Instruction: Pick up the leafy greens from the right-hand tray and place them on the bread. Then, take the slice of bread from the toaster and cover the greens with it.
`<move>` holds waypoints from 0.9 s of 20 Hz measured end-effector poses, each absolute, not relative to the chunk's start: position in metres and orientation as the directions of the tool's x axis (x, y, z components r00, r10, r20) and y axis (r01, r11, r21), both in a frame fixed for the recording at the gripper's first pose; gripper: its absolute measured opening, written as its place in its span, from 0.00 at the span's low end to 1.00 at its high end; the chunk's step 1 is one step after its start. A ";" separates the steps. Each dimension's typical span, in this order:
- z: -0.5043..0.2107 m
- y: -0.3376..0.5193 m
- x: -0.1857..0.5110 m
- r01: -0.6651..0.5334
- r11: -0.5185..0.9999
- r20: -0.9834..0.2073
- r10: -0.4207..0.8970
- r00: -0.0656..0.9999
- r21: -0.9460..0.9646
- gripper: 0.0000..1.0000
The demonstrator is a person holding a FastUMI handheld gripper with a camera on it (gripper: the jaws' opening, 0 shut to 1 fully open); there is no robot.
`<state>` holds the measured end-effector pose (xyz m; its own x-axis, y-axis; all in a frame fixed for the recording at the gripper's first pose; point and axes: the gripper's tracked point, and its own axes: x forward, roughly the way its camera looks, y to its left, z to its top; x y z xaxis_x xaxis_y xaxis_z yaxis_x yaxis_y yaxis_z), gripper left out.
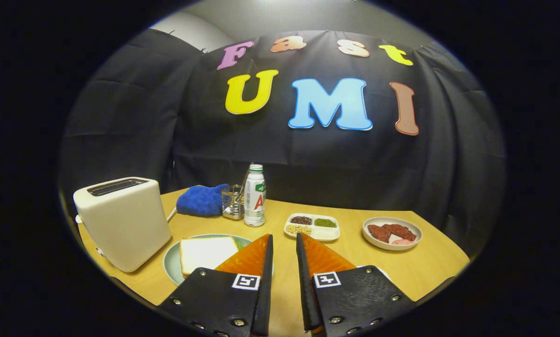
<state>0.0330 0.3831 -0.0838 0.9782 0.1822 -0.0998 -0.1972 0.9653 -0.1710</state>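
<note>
A white slice of bread [205, 252] lies flat on a pale green plate [170, 262], just left of my left finger. A sliver of dark green [237, 243] peeks out at the slice's far right corner, seemingly from under it. The cream toaster [125, 220] stands left of the plate, and its top slot looks dark, with no bread sticking out. My gripper [284, 235] hovers over the wooden table [430, 267] beside the plate, its fingers a small gap apart with nothing between them. A white tray edge [371, 267] shows behind my right finger; its contents are hidden.
Beyond the fingers stand a white bottle [254, 201], a small glass [233, 202] and a blue cloth [200, 200]. A divided dish of grains [312, 226] and a bowl of reddish meat [392, 232] sit ahead to the right.
</note>
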 end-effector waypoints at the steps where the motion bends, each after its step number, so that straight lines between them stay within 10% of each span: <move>1: -0.078 0.367 0.031 -0.184 0.969 -0.088 0.171 0.981 -0.166 0.27; 18: -0.030 0.083 0.016 0.015 0.996 0.016 -0.013 1.000 -0.091 0.27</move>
